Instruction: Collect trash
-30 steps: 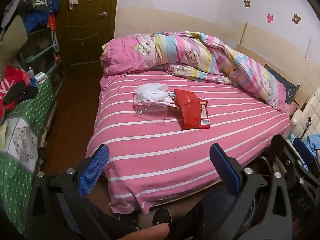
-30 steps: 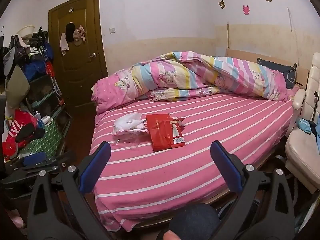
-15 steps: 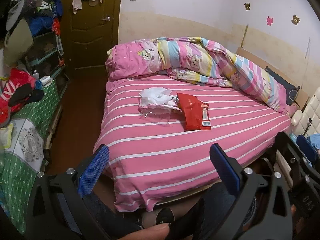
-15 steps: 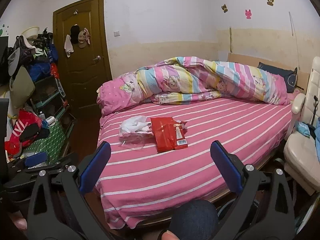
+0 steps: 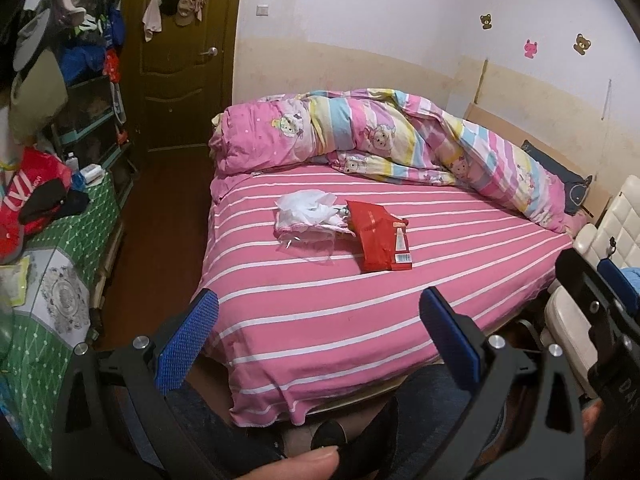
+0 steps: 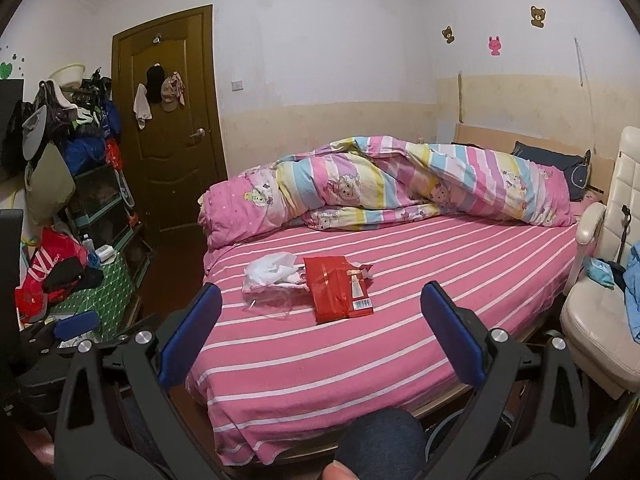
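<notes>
A bed (image 5: 360,320) with a pink sheet striped in white fills the middle of the room, its near corner pointing toward the cameras. On the sheet, toward the foot, lie the pieces of trash: a red wrapper (image 5: 380,240) with a barcode at its near end, a crumpled white tissue (image 5: 308,212) touching the wrapper's far left edge, and a clear plastic film (image 5: 308,244) just in front of the tissue. A rolled striped quilt (image 6: 400,184) with cartoon prints runs along the far side of the bed against the wall. A brown door (image 6: 172,128) with caps and cloths hung on it stands beyond the bed's left corner, and a table (image 5: 60,280) under a green patterned cloth sits to the left, piled with bags. A white padded chair (image 6: 600,280) stands at the right.

The left tool (image 5: 320,344) and the right tool (image 6: 320,332) both hover short of the bed with blue pads spread wide apart, holding nothing. What the film wraps, and the print on the wrapper, are too small to read. The table and chair are cut off by the frame edges.
</notes>
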